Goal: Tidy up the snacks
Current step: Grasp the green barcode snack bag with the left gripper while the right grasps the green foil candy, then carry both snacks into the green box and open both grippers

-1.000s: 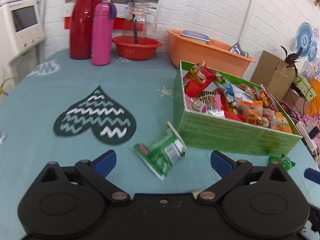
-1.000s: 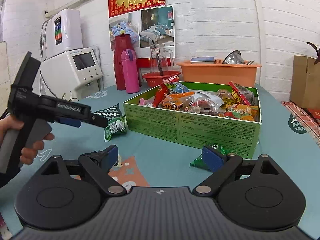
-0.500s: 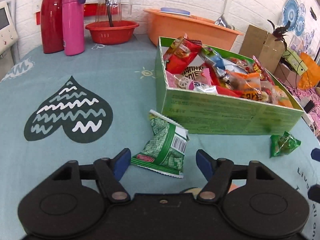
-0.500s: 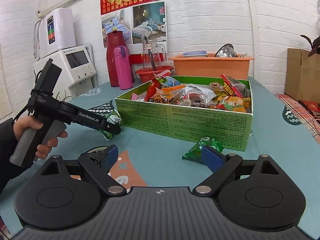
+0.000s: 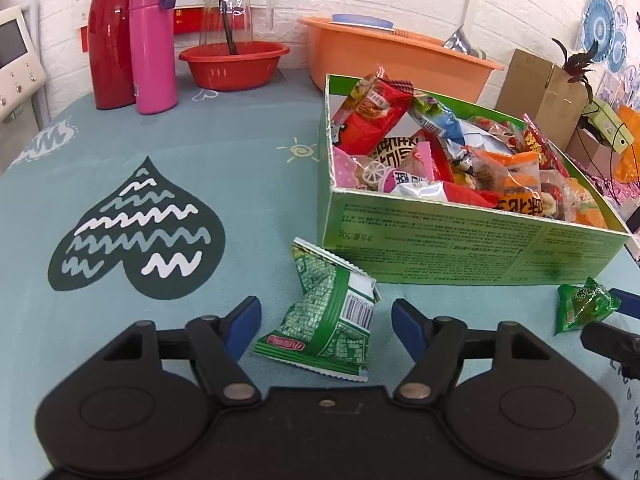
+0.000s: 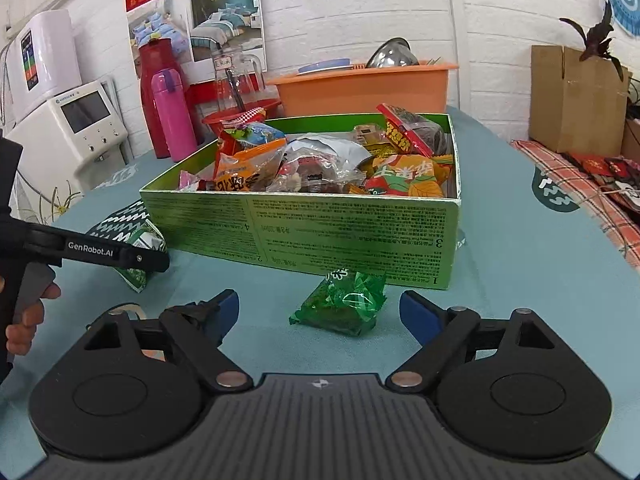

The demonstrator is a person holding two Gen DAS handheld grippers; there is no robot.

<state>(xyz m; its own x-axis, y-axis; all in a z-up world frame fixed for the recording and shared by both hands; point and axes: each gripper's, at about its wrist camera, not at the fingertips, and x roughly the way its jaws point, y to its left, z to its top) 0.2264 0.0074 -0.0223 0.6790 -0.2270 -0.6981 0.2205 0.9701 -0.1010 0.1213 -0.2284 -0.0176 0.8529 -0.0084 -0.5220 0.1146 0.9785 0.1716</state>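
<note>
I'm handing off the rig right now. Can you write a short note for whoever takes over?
Left tongs: open, straddling the green-and-white snack packet on the table, not gripping.
Right tongs: open around the small dark green packet, also not gripped.
Green box: already piled with snacks.
Left to do: close on each packet, lift, drop both into the box.

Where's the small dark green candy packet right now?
In the right wrist view, the small dark green candy packet lies on the teal tablecloth, just outside the green snack box, between the open right tool.
</note>
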